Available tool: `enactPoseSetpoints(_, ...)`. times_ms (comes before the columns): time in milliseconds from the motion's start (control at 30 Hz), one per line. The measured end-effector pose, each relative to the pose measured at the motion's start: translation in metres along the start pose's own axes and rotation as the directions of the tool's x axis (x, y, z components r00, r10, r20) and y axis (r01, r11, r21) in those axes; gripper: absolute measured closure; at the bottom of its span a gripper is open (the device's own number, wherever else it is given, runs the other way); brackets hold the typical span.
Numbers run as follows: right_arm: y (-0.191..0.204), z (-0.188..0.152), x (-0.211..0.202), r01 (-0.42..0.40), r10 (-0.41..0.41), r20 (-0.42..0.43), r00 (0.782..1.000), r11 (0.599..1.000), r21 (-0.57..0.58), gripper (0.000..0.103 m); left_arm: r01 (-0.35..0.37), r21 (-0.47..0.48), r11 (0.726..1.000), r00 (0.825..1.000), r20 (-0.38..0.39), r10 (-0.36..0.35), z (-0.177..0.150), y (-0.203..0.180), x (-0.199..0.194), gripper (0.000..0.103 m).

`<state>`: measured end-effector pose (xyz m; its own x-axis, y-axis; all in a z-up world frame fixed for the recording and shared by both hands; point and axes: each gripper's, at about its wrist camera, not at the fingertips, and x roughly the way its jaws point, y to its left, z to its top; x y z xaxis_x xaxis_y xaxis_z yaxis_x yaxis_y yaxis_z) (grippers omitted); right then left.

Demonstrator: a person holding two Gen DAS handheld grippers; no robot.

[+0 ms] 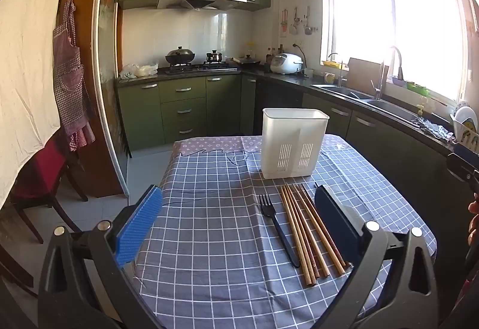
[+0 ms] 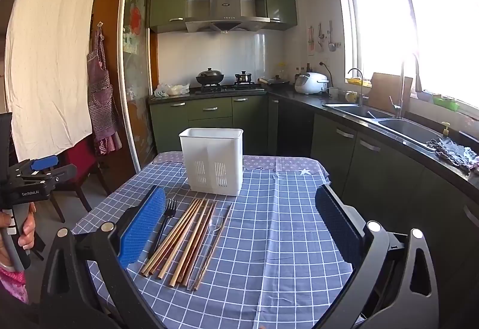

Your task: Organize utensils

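The utensils lie in a row on the checked tablecloth [image 2: 284, 224], near the front of the table and just this side of the white caddy [image 2: 214, 161]. The black fork [image 1: 277, 227] is at the left end of the row, tines toward the caddy. Beside it lie the wooden chopsticks [image 1: 308, 236], fanned slightly and touching one another along their length. In the right wrist view a clear plastic spoon [image 2: 211, 231] shows among the right-hand chopsticks, bowl toward the caddy; the left wrist view does not make it out.

The caddy stands upright toward the far edge of the table, with two slotted panels on its near face, apart from the utensils.

The left gripper [image 1: 239, 227] hovers over the table with its jaws spread wide and nothing between the pads; its right finger sits over the right edge of the chopsticks. The right gripper [image 2: 241, 227] is likewise wide apart and holds nothing, its blue left pad [image 2: 143, 227] just beside the fork.

Behind the table are green cabinets [image 2: 209, 110], a stove with a wok [image 2: 210, 77], a rice cooker [image 2: 311, 83] and a sink [image 2: 389, 119] under the window.
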<state>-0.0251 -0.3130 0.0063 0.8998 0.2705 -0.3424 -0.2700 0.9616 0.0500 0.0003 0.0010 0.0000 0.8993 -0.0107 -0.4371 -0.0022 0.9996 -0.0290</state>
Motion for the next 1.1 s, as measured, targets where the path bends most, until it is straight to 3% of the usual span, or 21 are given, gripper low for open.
enactPoseSetpoints(1100, 0.005, -0.015, 0.031, -0.02, 0.021, -0.049, 0.999, 1.0, 0.007, 0.004, -0.011, 0.008, 1.0, 0.999, -0.039, 0.011, -0.013, 0.002, 0.008, 0.006)
